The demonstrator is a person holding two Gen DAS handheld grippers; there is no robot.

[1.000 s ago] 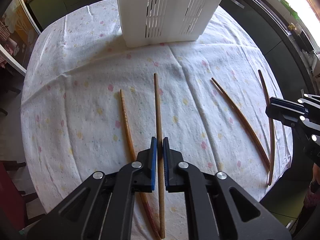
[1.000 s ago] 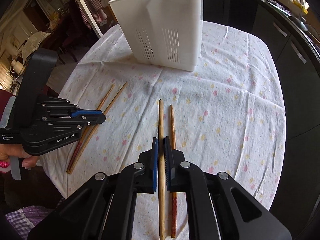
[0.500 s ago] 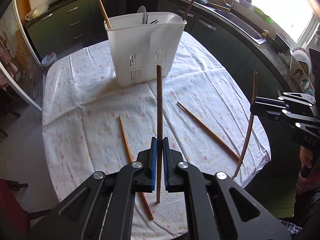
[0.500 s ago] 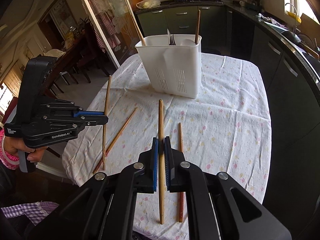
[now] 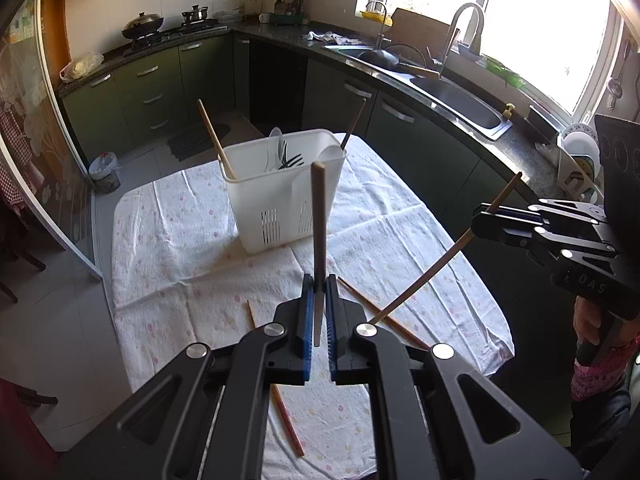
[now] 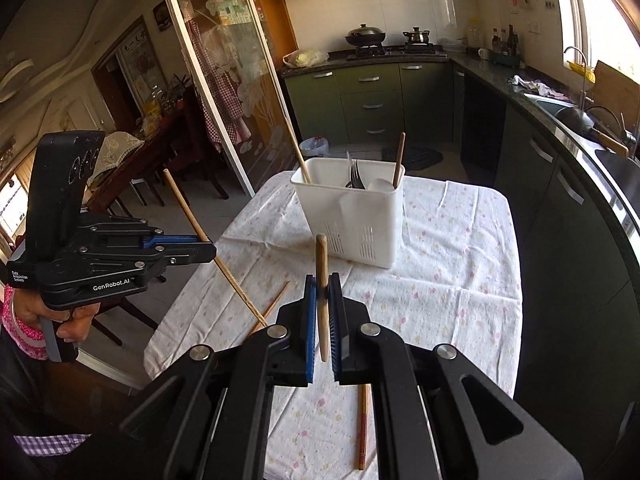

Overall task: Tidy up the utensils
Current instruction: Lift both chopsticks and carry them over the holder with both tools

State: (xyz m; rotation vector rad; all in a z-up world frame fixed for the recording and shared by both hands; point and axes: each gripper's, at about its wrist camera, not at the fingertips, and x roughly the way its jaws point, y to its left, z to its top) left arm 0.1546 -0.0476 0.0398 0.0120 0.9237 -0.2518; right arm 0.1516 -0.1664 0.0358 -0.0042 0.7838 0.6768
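The left gripper (image 5: 319,280) has its jaws clamped on a wooden chopstick (image 5: 319,216), which stands nearly upright in the left wrist view, its upper end overlapping the white utensil caddy (image 5: 280,196). The right gripper (image 6: 322,280) is likewise closed on a second chopstick (image 6: 322,276), held clear of the table. The caddy stands on the floral tablecloth (image 5: 192,248) towards the far end of the table and holds forks (image 6: 354,176), a white spoon (image 5: 274,148) and two chopsticks leaning out at opposite ends. Loose chopsticks lie on the cloth near the grippers: two visible in the left wrist view (image 5: 286,416), one beneath the right gripper (image 6: 362,424).
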